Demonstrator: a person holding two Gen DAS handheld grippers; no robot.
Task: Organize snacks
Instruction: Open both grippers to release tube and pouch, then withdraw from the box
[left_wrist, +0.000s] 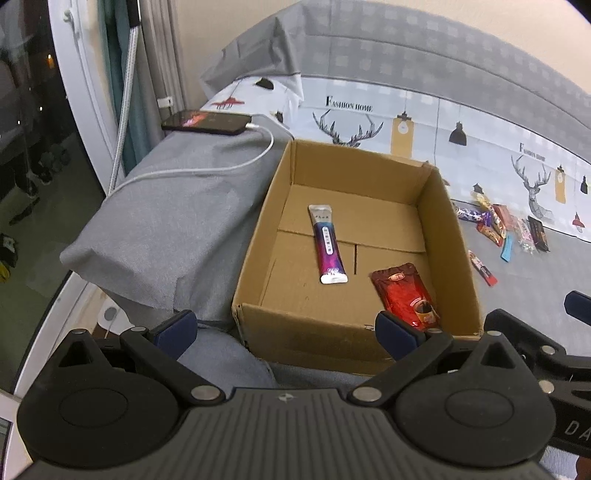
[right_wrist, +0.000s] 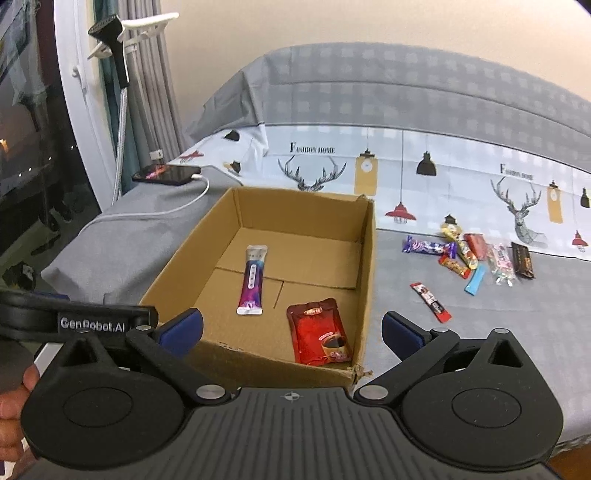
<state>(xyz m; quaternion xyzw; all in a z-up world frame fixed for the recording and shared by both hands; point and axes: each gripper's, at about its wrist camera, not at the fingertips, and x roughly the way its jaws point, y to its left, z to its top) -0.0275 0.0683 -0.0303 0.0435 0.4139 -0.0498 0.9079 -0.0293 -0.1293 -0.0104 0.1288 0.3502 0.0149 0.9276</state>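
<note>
An open cardboard box (left_wrist: 255, 243) (right_wrist: 192, 254) lies on the bed. Inside it are a purple and silver stick packet (left_wrist: 328, 243) (right_wrist: 252, 280) and a red pouch (left_wrist: 405, 295) (right_wrist: 320, 332). A pile of several snack packets (left_wrist: 506, 225) (right_wrist: 476, 254) lies on the sheet to the right of the box, with a red and white stick (left_wrist: 482, 267) (right_wrist: 430, 302) nearest it. My left gripper (left_wrist: 286, 330) is open over the box's near wall, nothing between its fingers. My right gripper (right_wrist: 293, 330) is open and empty above the box's near right corner.
A phone (left_wrist: 207, 122) (right_wrist: 166, 174) on a white charging cable (left_wrist: 207, 168) rests on a grey pillow (left_wrist: 159, 229) left of the box. A window and curtains stand at the far left. A person's hand (right_wrist: 14, 402) shows at the lower left of the right wrist view.
</note>
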